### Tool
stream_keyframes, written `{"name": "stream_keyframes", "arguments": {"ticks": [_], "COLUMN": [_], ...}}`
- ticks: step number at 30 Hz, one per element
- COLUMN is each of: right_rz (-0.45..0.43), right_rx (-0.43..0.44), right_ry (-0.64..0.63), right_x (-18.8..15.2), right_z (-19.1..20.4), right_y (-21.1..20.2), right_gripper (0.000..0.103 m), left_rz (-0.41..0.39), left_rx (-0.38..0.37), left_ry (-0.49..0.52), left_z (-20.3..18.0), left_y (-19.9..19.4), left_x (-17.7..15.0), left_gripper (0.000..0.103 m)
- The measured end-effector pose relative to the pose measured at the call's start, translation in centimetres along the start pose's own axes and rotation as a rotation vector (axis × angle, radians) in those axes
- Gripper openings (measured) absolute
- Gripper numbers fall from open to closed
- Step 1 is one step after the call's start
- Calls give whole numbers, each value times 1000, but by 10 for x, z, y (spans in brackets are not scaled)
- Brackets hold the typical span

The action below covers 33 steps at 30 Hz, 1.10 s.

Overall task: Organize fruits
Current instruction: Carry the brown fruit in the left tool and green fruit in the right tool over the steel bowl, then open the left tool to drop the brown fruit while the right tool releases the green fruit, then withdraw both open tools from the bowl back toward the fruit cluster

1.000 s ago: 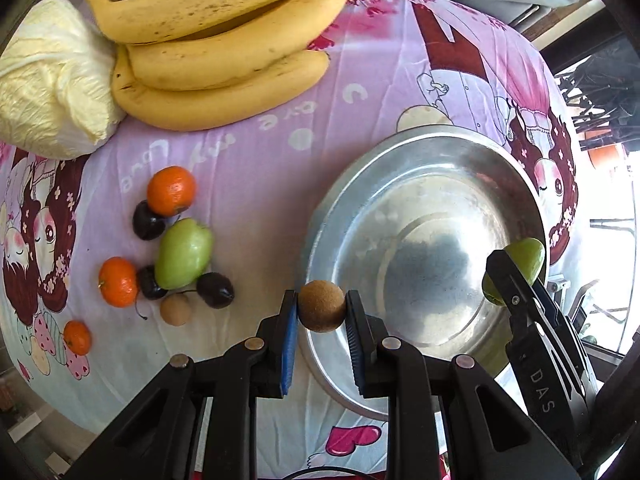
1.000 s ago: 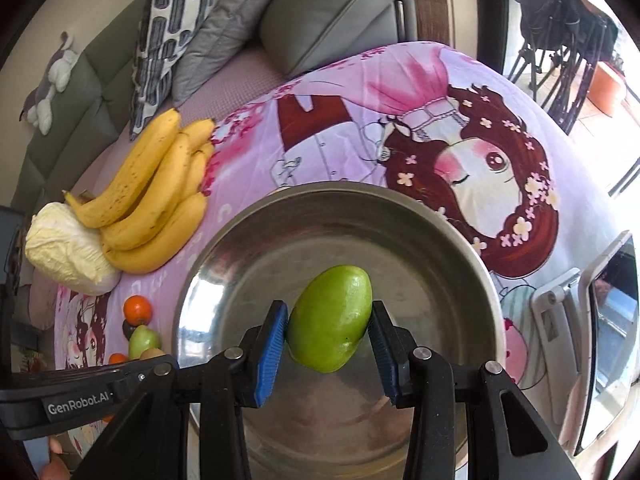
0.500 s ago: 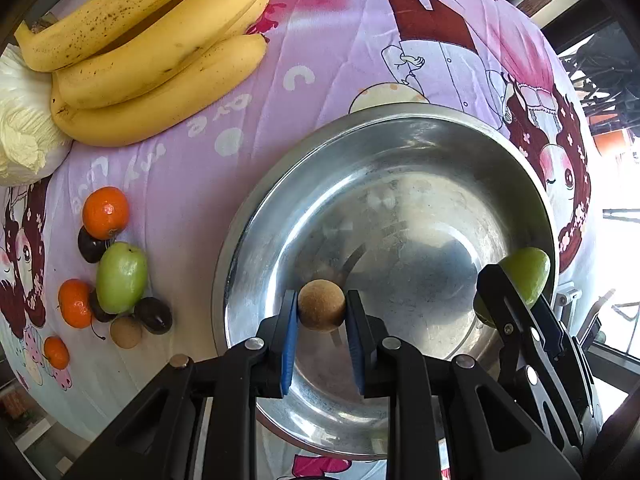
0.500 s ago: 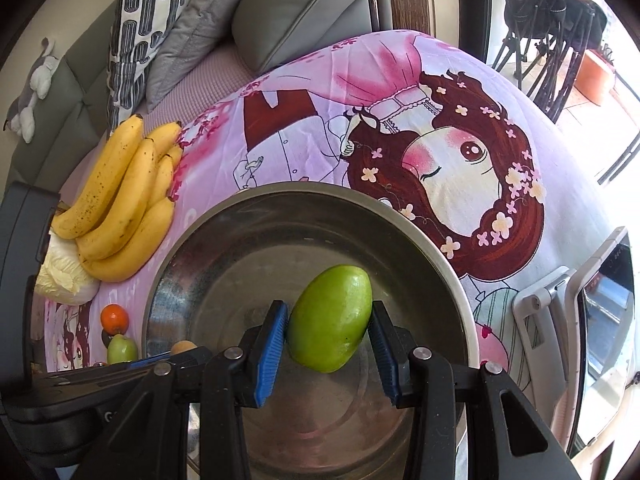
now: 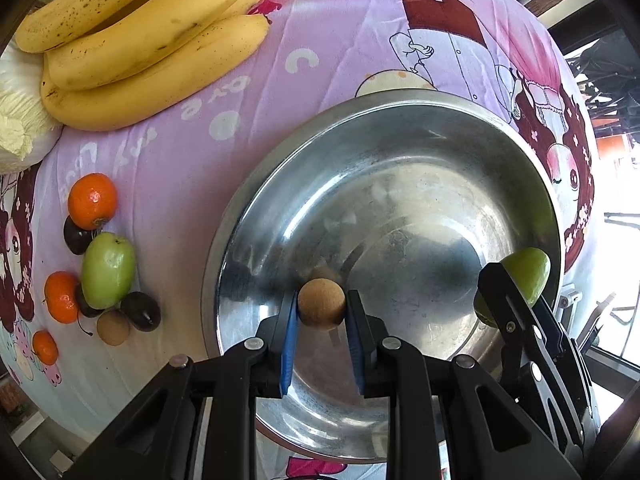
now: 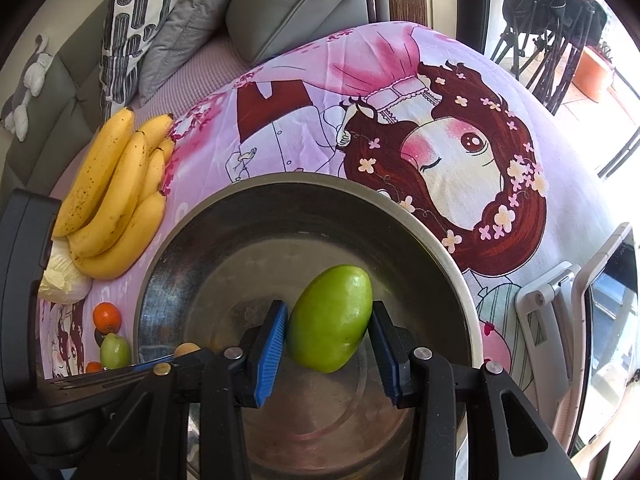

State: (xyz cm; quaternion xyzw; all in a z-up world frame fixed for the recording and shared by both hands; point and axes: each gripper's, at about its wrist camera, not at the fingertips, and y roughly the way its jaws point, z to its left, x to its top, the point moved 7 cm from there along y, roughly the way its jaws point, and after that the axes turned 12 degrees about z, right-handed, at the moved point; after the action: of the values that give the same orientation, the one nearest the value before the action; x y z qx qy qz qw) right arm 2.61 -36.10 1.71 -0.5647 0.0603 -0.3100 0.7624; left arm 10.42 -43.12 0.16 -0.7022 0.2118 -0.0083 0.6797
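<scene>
Since a second ago the left gripper [image 5: 321, 316] has travelled across from the basin's near rim to hang over its floor, so the bananas and loose fruit have slid toward the left edge of its view; the right gripper [image 6: 329, 336] has hardly shifted; beneath everything lies the pink cartoon-print cloth [image 5: 256, 92], and on it sits the steel basin [image 5: 404, 128], wide and shallow, with nothing resting on its floor; beside the basin lies the bunch of bananas [image 5: 152, 44], touching a pale cabbage [image 5: 16, 120] at the left edge; the right gripper pinches a green mango [image 6: 330, 318] between its blue pads, above the basin's near half; a second green fruit [image 5: 107, 270] lies on the cloth in a cluster with tangerines [image 5: 92, 201], dark plums [image 5: 142, 312] and a small brown fruit [image 5: 113, 327]; the left gripper, pointing straight down, is pressed tight on a brown round fruit [image 5: 321, 309] above the basin floor.
</scene>
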Motion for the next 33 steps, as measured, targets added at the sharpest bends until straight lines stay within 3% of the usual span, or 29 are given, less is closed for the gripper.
{"name": "stream_keyframes", "arguments": {"ticks": [10,13,17,26,28,33], "right_rz": [-27,-45,-43,-19,-15,-19], "right_rx": [-2,-8,-16,-25,-27,-33], "right_ry": [3,-8,-33,-92,-95,-96], "right_x": [-2,-4,-10,-24,-25,-25], "right_z": [0,3,8,20,20,20], "right_y": [-10,-17,-20,-22,-22,-22], "right_gripper": [49,49,49,49,52,59], "left_rz": [-9,-20,-41,-30,-37,-46], "left_rx": [-22,-19,-7,-7,1,-12], "left_ry": [3,14,8,8,-4,-28], "left_z": [-5,7,27,59,68,88], "left_y": [-16,-23,-35,-40,-41,-47], "left_x": [-21,-28,-36,-64,-69,-74], "left_gripper": [25,26,35,37,43,44]}}
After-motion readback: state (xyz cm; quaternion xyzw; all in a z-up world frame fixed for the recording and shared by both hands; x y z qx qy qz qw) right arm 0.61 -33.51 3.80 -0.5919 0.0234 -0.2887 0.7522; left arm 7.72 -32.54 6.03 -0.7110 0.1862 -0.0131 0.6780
